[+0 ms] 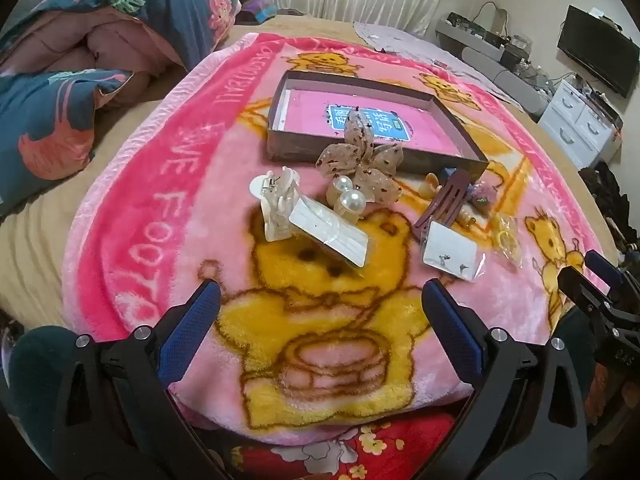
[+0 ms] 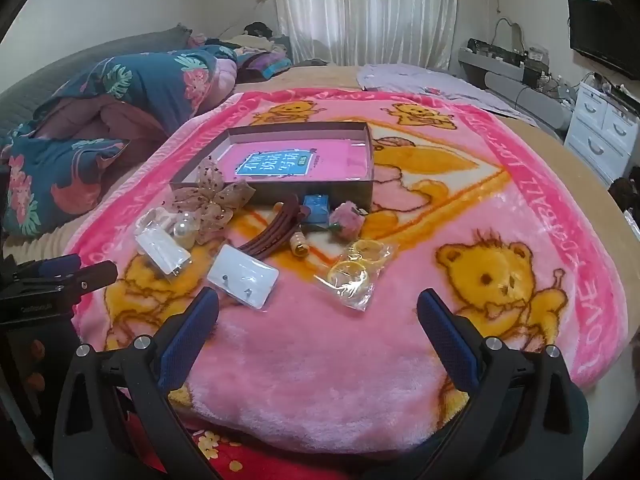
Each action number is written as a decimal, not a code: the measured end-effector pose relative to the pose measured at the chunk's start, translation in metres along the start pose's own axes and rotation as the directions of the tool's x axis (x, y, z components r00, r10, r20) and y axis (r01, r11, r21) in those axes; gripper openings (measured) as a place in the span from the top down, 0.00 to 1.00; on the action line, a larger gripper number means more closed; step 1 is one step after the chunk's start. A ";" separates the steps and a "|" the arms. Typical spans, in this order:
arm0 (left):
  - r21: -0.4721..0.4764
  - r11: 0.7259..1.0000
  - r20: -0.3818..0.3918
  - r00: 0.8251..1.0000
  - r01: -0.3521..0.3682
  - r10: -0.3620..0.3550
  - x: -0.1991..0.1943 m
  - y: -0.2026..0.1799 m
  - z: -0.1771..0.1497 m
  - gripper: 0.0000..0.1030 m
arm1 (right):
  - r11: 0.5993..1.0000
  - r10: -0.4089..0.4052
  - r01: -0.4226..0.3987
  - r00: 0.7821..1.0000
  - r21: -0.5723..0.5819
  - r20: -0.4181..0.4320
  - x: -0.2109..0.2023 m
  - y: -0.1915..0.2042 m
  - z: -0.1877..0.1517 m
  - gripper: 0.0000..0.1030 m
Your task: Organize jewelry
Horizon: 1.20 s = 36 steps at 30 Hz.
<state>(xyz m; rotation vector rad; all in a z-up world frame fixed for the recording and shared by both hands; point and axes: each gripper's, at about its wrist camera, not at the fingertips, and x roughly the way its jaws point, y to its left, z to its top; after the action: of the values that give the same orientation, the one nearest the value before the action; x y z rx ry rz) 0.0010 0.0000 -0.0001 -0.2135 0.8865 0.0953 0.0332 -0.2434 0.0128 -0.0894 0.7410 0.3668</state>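
A shallow cardboard box [image 1: 280,136] [image 2: 352,192] with a pink floor lies on a pink bear-print blanket [image 1: 180,216] [image 2: 320,360]. In front of it lies a heap of accessories: a sheer flower clip [image 1: 360,156] [image 2: 212,200], pearl pieces [image 1: 352,202], a white claw clip [image 1: 274,204], a white earring card [image 1: 330,232] [image 2: 162,254], a second earring card [image 1: 452,252] [image 2: 244,276], a maroon hair clip [image 1: 444,200] [image 2: 276,232], bagged yellow rings [image 2: 354,272] and a pink pompom [image 2: 346,220]. My left gripper [image 1: 320,300] and right gripper [image 2: 318,308] are both open, empty, short of the heap.
A folded floral quilt [image 1: 80,60] [image 2: 100,120] lies at the left on the bed. A lilac cloth [image 2: 420,76] lies beyond the blanket. White drawers [image 2: 600,132], a cluttered shelf and a dark screen [image 1: 596,52] stand at the right. Curtains hang at the back.
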 end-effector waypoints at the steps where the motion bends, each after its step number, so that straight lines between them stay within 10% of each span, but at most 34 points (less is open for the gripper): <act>1: 0.000 1.000 0.000 1.000 0.002 -0.002 0.000 0.000 0.000 0.09 | 1.000 0.000 0.000 1.000 0.003 -0.001 0.000 -0.001 0.000 0.04; 36: 0.001 1.000 0.026 1.000 0.010 -0.010 -0.015 -0.012 0.007 0.09 | 1.000 0.026 -0.027 0.999 0.009 0.019 -0.014 0.007 0.003 0.04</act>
<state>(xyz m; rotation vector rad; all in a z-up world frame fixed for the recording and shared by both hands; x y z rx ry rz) -0.0016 -0.0100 0.0175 -0.2153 0.8600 0.0885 0.0226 -0.2404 0.0248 -0.0669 0.7260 0.3888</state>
